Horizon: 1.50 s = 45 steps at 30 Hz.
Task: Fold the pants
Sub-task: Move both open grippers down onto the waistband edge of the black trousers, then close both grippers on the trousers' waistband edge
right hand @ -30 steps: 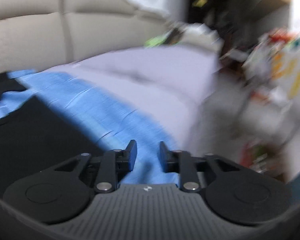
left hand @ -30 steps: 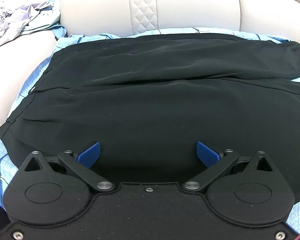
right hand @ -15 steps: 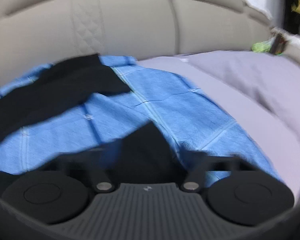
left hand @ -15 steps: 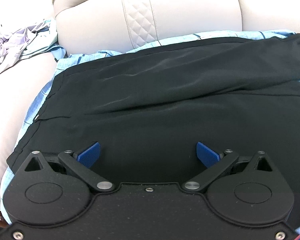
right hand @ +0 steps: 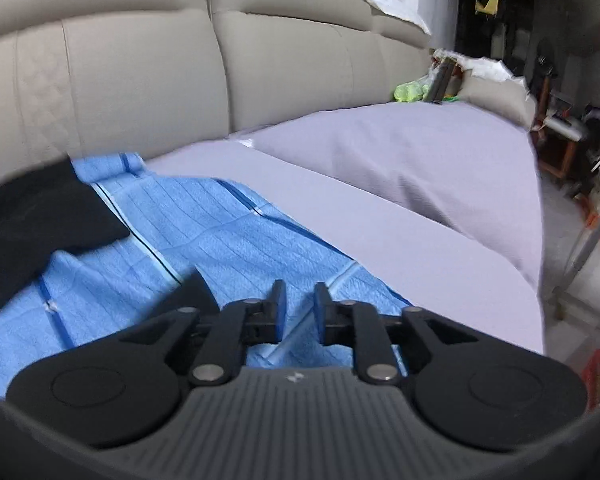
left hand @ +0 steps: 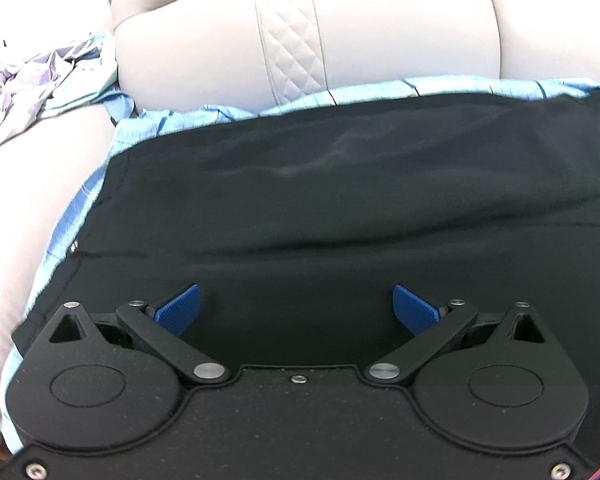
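Though faintly creased across the middle, lying flat and smooth: black thin-fabric pants (left hand: 340, 208), spread on a light-blue quilted blanket (left hand: 72, 216) over the seat of a cream leather sofa (left hand: 204, 40). Long axis left to right along the seat, parallel to the backrest; one squared end near the blanket's left edge, the rest running off to the right. In the right wrist view, a dark end of the pants (right hand: 32, 216) resting on the blanket (right hand: 220, 232), plus a black corner just beside the claw. Left gripper (left hand: 296, 308) low over the pants' near edge, blue pads spread wide, released, clasping nothing. Right gripper (right hand: 300, 312) above bare blanket, drawn nearly together with a slim gap, nothing between. Strips of blanket showing behind and left of the pants; further right, a lilac sheet (right hand: 400, 200) across the seat. Crumpled pale clothing (left hand: 24, 80) at the sofa's far left.
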Available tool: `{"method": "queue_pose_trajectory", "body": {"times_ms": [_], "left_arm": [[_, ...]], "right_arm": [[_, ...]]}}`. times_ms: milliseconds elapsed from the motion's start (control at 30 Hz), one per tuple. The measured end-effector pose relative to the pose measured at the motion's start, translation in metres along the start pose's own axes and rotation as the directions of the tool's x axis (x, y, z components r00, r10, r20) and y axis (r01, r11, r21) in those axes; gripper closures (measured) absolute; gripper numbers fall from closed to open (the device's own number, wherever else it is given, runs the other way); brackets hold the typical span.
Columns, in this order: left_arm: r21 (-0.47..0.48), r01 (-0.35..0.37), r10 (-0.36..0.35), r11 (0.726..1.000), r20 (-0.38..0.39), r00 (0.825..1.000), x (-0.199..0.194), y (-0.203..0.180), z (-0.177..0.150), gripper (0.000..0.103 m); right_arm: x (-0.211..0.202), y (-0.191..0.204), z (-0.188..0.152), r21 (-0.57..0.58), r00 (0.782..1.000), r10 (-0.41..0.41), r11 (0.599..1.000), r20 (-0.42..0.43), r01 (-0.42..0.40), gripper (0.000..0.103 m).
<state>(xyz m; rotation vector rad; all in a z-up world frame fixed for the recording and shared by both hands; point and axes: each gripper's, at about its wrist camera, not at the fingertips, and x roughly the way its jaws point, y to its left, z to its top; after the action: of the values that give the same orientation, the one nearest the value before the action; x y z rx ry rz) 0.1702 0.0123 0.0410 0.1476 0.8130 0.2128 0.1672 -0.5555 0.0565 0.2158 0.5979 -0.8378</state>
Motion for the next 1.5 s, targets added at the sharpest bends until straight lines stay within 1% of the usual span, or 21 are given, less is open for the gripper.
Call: {"method": "queue_pose_trajectory", "body": {"times_ms": [33, 100, 167, 233, 300, 333, 400, 500, 567, 600, 700, 767, 867, 933, 1000, 1067, 1233, 1267, 1367, 1433, 1500], "left_arm": [[-0.012, 0.007, -0.007, 1.000, 0.001, 1.000, 0.000, 0.006, 0.007, 0.000], [-0.049, 0.020, -0.020, 0.999, -0.002, 1.000, 0.003, 0.020, 0.023, 0.000], [-0.106, 0.020, -0.021, 0.994, -0.007, 1.000, 0.007, 0.038, 0.045, 0.000], [-0.198, 0.009, -0.010, 0.980, -0.006, 1.000, 0.015, 0.062, 0.067, 0.000], [-0.319, -0.019, 0.015, 0.948, -0.013, 1.000, 0.026, 0.087, 0.086, 0.000], [-0.382, -0.029, 0.023, 0.924, -0.020, 1.000, 0.034, 0.101, 0.095, 0.000], [-0.485, -0.058, 0.036, 0.873, -0.053, 0.998, 0.056, 0.129, 0.114, 0.000], [-0.553, -0.138, 0.082, 0.821, -0.125, 0.989, 0.097, 0.169, 0.139, 0.000], [-0.572, -0.180, 0.110, 0.800, -0.154, 0.982, 0.120, 0.184, 0.147, 0.000], [-0.596, -0.191, 0.122, 0.780, -0.154, 0.981, 0.132, 0.194, 0.151, 0.000], [-0.653, -0.199, 0.118, 0.731, -0.165, 0.979, 0.164, 0.210, 0.157, 0.000], [-0.667, -0.211, 0.102, 0.715, -0.199, 0.975, 0.182, 0.216, 0.155, 0.000], [-0.701, -0.222, 0.077, 0.678, -0.232, 0.970, 0.204, 0.224, 0.154, 0.001], [-0.725, -0.240, 0.081, 0.646, -0.248, 0.965, 0.217, 0.227, 0.153, 0.000], [-0.735, -0.273, 0.085, 0.621, -0.283, 0.955, 0.230, 0.229, 0.152, 0.000], [-0.726, -0.312, 0.103, 0.613, -0.318, 0.943, 0.241, 0.226, 0.152, 0.000], [-0.673, -0.397, 0.174, 0.624, -0.376, 0.910, 0.255, 0.210, 0.156, 0.000], [-0.662, -0.410, 0.188, 0.627, -0.383, 0.905, 0.256, 0.206, 0.157, 0.000], [-0.632, -0.428, 0.216, 0.646, -0.387, 0.897, 0.257, 0.196, 0.157, 0.000], [-0.609, -0.431, 0.229, 0.666, -0.383, 0.895, 0.259, 0.188, 0.157, 0.000], [-0.598, -0.430, 0.236, 0.676, -0.377, 0.896, 0.258, 0.185, 0.158, 0.000]], "right_arm": [[-0.005, 0.001, 0.005, 0.016, 0.999, 0.049, 0.999, 0.007, -0.049, 0.058], [-0.016, 0.007, 0.015, 0.024, 0.992, 0.124, 0.992, 0.022, -0.125, 0.045], [-0.025, 0.023, 0.029, 0.018, 0.982, 0.191, 0.981, 0.014, -0.191, 0.039], [-0.026, 0.043, 0.046, 0.053, 0.968, 0.250, 0.967, -0.003, -0.250, 0.035], [-0.023, 0.065, 0.064, 0.103, 0.955, 0.295, 0.951, -0.021, -0.291, 0.030], [-0.021, 0.077, 0.072, 0.115, 0.951, 0.309, 0.946, -0.027, -0.304, 0.030], [-0.017, 0.108, 0.085, 0.110, 0.944, 0.327, 0.941, -0.044, -0.320, 0.022], [-0.007, 0.155, 0.095, 0.075, 0.943, 0.325, 0.944, -0.066, -0.320, 0.021], [0.003, 0.185, 0.098, 0.057, 0.948, 0.307, 0.951, -0.088, -0.303, 0.021], [0.010, 0.198, 0.099, 0.051, 0.948, 0.302, 0.953, -0.100, -0.298, 0.021], [0.028, 0.229, 0.094, 0.038, 0.949, 0.286, 0.958, -0.131, -0.283, 0.021], [0.041, 0.246, 0.089, 0.029, 0.952, 0.264, 0.964, -0.153, -0.263, 0.021], [0.059, 0.267, 0.081, 0.015, 0.955, 0.235, 0.972, -0.183, -0.236, 0.021], [0.066, 0.280, 0.078, -0.005, 0.956, 0.227, 0.973, -0.184, -0.232, 0.020], [0.072, 0.291, 0.077, -0.029, 0.958, 0.231, 0.971, -0.170, -0.239, 0.016], [0.076, 0.302, 0.077, -0.048, 0.959, 0.233, 0.969, -0.163, -0.244, 0.014], [0.095, 0.317, 0.079, -0.054, 0.953, 0.228, 0.968, -0.199, -0.243, 0.014], [0.097, 0.317, 0.079, -0.045, 0.954, 0.225, 0.970, -0.198, -0.239, 0.012], [0.101, 0.314, 0.081, -0.031, 0.952, 0.216, 0.973, -0.215, -0.227, 0.010], [0.102, 0.308, 0.079, -0.019, 0.954, 0.166, 0.984, -0.250, -0.176, 0.010], [0.105, 0.300, 0.076, -0.011, 0.948, 0.163, 0.985, -0.273, -0.173, 0.012]]}}
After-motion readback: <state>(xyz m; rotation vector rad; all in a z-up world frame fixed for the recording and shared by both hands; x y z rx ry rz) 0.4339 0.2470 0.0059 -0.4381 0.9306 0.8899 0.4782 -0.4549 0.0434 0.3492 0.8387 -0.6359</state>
